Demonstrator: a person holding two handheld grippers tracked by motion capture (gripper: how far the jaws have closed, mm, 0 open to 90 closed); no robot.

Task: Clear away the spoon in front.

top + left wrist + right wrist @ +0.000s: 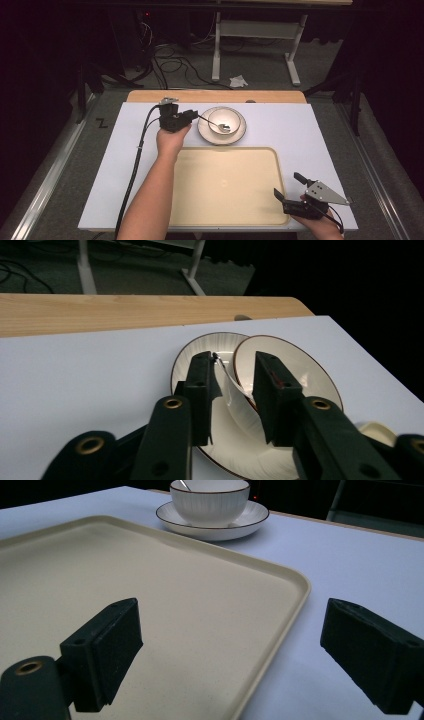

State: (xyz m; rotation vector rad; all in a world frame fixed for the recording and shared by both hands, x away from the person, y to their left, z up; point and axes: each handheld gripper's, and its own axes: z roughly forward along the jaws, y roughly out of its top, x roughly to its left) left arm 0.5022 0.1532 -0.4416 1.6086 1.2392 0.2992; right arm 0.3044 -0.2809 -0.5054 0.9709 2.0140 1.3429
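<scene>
On the white table (300, 135) in front of me there were one saucer (204, 131), one bowl (223, 121) standing on it, one spoon (216, 124) lying in the bowl, and one cream tray (227, 187) nearer to me, just short of the saucer. I held two tongs, one in each hand. My left tongs (192, 115) reached in beside the saucer's left edge, jaws partly apart; in the left gripper view (231, 390) the spoon's handle (231, 386) passed between them and seemed to lie against one jaw, but I could not tell whether it was clamped. My right tongs (279, 195) hung wide apart over the tray's near right corner (295, 587), holding nothing. The spoon's far end was too small to make out clearly, and my right hand (320, 225) was cut off at the bottom edge.
</scene>
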